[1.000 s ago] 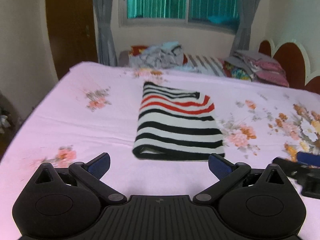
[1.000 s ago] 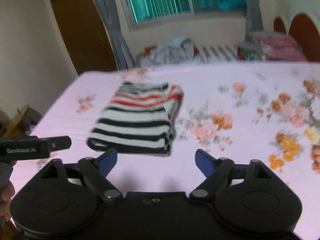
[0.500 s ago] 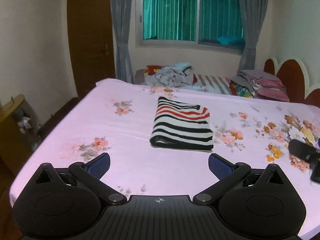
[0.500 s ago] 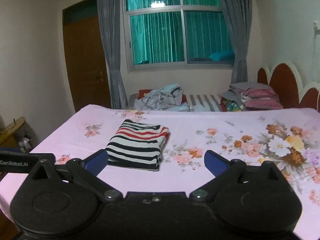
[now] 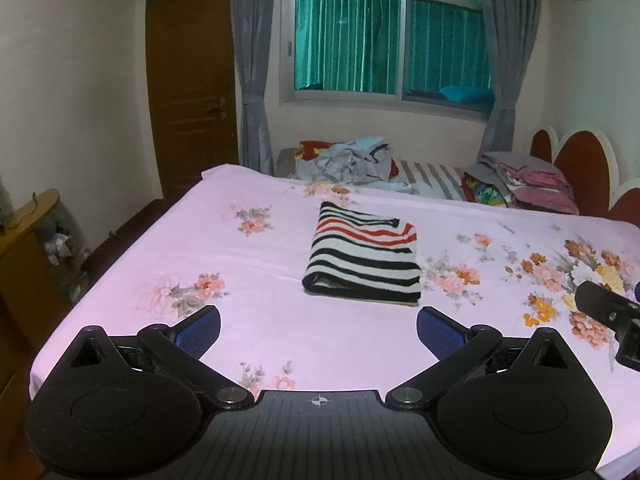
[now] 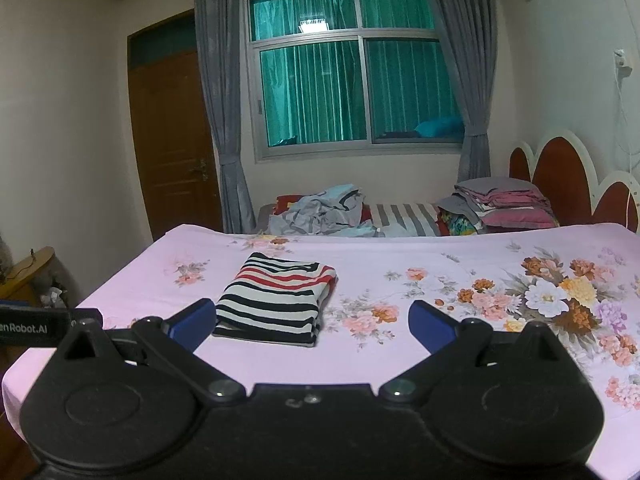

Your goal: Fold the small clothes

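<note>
A folded striped garment (image 5: 366, 256) in black, white and red lies flat on the pink floral bed sheet (image 5: 248, 272). The right wrist view shows the same striped garment (image 6: 276, 300) left of centre on the bed sheet (image 6: 400, 352). My left gripper (image 5: 318, 330) hangs above the bed's near edge, well short of the garment, open with nothing between its blue pads. My right gripper (image 6: 312, 322) stands open and empty too, back from the garment. The right gripper's tip (image 5: 608, 312) shows at the left wrist view's right edge.
A heap of unfolded clothes (image 5: 348, 160) lies on a second bed at the back. Stacked folded laundry (image 5: 524, 184) sits at the back right by the red headboard (image 5: 576, 164). A wooden cabinet (image 5: 24, 248) stands left of the bed. Door, window and curtains behind.
Both grippers have drawn back and up from the folded striped garment, which now looks smaller and farther. Both stay open and empty. The garment has not moved.
</note>
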